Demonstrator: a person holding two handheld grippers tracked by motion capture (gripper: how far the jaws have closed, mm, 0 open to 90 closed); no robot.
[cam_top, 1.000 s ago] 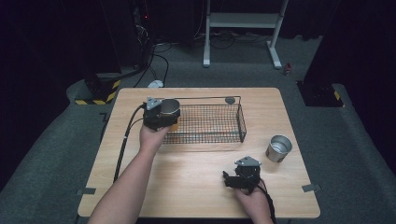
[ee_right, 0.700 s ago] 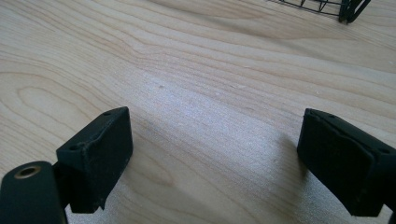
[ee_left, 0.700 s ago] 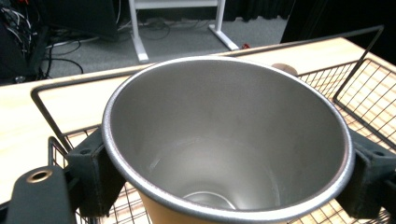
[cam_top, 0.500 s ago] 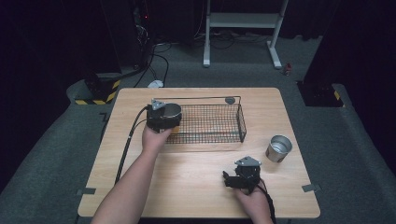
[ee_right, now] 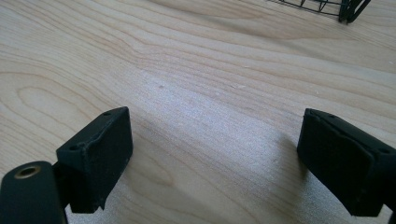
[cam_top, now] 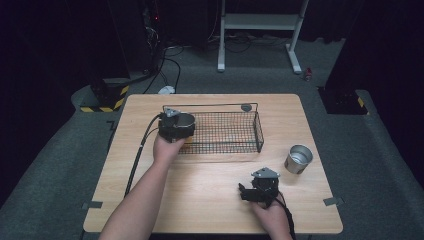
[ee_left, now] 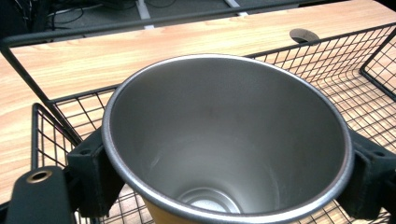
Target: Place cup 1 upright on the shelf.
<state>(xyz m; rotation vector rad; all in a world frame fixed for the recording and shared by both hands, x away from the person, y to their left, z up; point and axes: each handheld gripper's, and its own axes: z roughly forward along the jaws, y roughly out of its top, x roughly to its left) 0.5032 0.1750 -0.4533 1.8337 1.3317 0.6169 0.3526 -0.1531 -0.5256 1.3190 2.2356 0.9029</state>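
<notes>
Since a second ago our left hand-held gripper [cam_top: 176, 127] has edged its clamped steel cup [ee_left: 224, 140] over the wire basket [cam_top: 235, 131] corner for lowering; our right hand-held gripper [ee_right: 215, 158] waits apart on the tabletop [cam_top: 210, 200]

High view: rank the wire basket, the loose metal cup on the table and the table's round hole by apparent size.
1. Wire basket, by far the largest.
2. Metal cup at the table's right.
3. Round hole behind the basket, smallest.

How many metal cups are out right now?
2: one steel cup held by the left gripper at the wire basket's left end, another steel cup standing on the wooden table right of the basket.
</notes>
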